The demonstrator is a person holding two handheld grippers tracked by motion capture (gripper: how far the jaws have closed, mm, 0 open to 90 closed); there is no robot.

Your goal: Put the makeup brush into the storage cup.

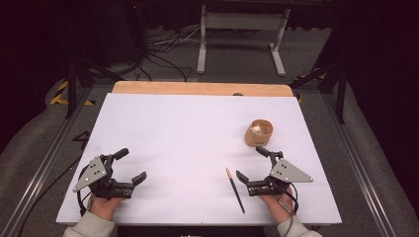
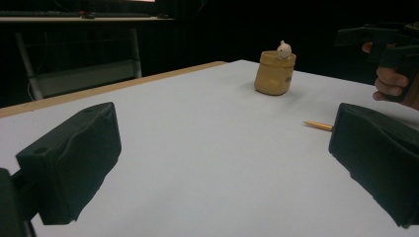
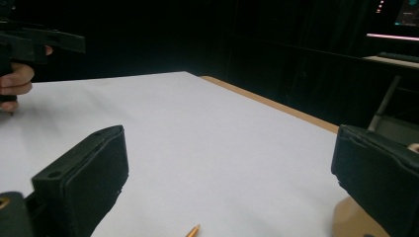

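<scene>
While nothing is gripped yet, high view first: right gripper (image 1: 250,164) resting near the table's front right, jaws spread wide and empty, pencil (image 1: 235,190) lying flat just to its left, orange end away from the person, dark shaft running toward the front edge. Tan cup (image 1: 260,133) with a small pale figure inside, upright just beyond the right gripper's far jaw. Left gripper (image 1: 130,165) well apart at the front left, jaws likewise spread on nothing. Likely step: picking up the pencil, perhaps for the cup. Best done by squaring the jaws across the shaft near its middle, coming down low and closing gently to avoid rolling it.

Left gripper view: both black jaws wide apart, bare white table (image 2: 197,163) between them, cup (image 2: 274,73) far ahead, pencil's orange end (image 2: 317,125) peeking beside the right-hand jaw.

Right gripper view: jaws parted, pencil tip (image 3: 193,230) low between them, cup's rim (image 3: 414,147) behind the right-hand jaw. Plenty of open sheet to the left; front edge close to the pencil's dark end, cup near enough to knock on a careless swing.
</scene>
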